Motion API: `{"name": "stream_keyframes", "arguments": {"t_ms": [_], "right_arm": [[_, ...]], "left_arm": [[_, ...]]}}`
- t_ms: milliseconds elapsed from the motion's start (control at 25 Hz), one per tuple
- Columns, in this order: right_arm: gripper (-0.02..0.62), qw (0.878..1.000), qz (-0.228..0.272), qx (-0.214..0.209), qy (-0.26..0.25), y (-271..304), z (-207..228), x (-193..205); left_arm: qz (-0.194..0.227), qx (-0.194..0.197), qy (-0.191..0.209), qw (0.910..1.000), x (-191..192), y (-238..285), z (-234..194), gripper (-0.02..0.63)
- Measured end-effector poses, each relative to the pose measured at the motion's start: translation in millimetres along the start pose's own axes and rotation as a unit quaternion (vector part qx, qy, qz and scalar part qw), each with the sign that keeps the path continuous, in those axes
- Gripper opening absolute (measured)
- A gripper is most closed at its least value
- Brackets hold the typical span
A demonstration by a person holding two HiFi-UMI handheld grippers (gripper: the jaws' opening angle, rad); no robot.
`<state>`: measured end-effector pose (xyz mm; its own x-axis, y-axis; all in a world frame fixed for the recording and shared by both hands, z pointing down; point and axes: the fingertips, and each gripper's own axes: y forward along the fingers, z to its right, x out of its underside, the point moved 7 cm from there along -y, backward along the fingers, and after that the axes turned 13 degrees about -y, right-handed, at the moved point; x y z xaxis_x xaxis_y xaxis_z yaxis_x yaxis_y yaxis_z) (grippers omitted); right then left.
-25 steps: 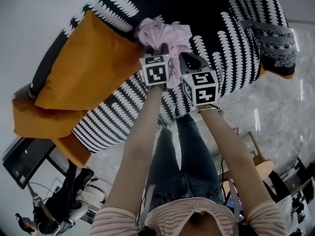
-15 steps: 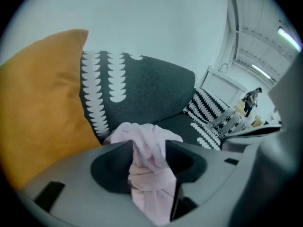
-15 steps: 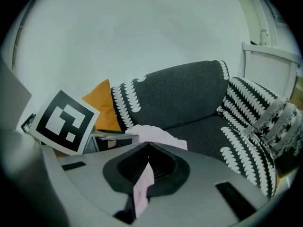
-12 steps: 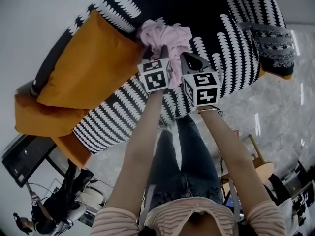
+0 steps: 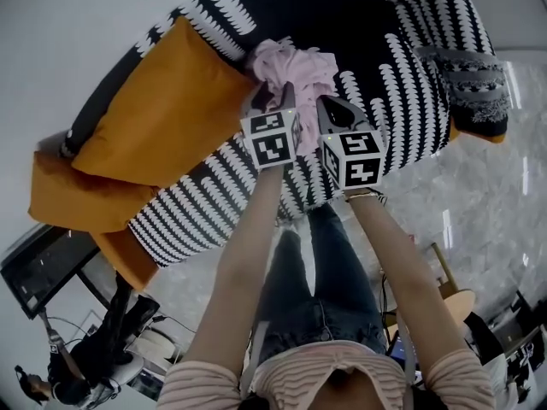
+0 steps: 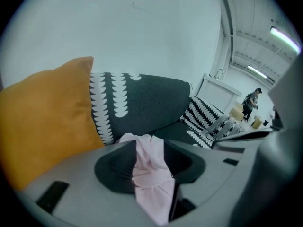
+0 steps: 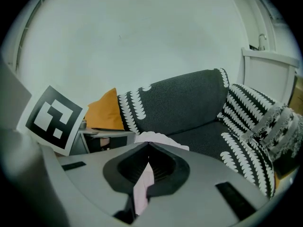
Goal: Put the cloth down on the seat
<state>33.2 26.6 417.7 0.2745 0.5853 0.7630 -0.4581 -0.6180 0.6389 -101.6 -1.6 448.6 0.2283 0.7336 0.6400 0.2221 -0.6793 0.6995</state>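
Note:
A crumpled pink cloth (image 5: 295,65) lies on the dark seat (image 5: 367,20) of a black-and-white patterned sofa, next to an orange cushion (image 5: 162,114). My left gripper (image 5: 272,101) is at the cloth's near edge. Its jaws stand wide and are closing slightly, with a fold of the cloth (image 6: 150,171) hanging loose between them. My right gripper (image 5: 332,109) is beside it, shut on another fold of the cloth (image 7: 142,188), its tips meeting above that fold. In the right gripper view, more of the cloth shows just beyond the jaws.
A grey patterned cushion (image 5: 474,75) rests at the sofa's right end. A second orange cushion (image 5: 77,203) sits lower left. Pale marble floor (image 5: 479,195) lies to the right. A person (image 6: 250,100) stands far off in the left gripper view.
Both grippers have drawn back a little from the sofa toward me. The cloth stays bunched on the seat between the jaws.

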Motion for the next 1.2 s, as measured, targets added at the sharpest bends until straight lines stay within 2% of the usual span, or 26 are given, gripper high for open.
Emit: {"name": "stream_keyframes", "arguments": {"t_ms": [360, 840, 1200], "right_arm": [[0.008, 1.0, 0.023, 0.002, -0.001, -30.1, -0.9, -17.1], [0.008, 0.998, 0.065, -0.004, -0.001, -65.8, -14.1, -24.2], [0.008, 0.991, 0.132, -0.011, 0.006, -98.6, 6.2, -42.2]], "left_arm": [[0.031, 0.04, 0.006, 0.9987, -15.4, -42.3, 22.5, 0.066], [0.065, 0.087, -0.003, 0.9941, -19.3, -91.4, 37.4, 0.022], [0.103, 0.136, 0.004, 0.9853, -33.4, -113.6, 71.5, 0.014]]}}
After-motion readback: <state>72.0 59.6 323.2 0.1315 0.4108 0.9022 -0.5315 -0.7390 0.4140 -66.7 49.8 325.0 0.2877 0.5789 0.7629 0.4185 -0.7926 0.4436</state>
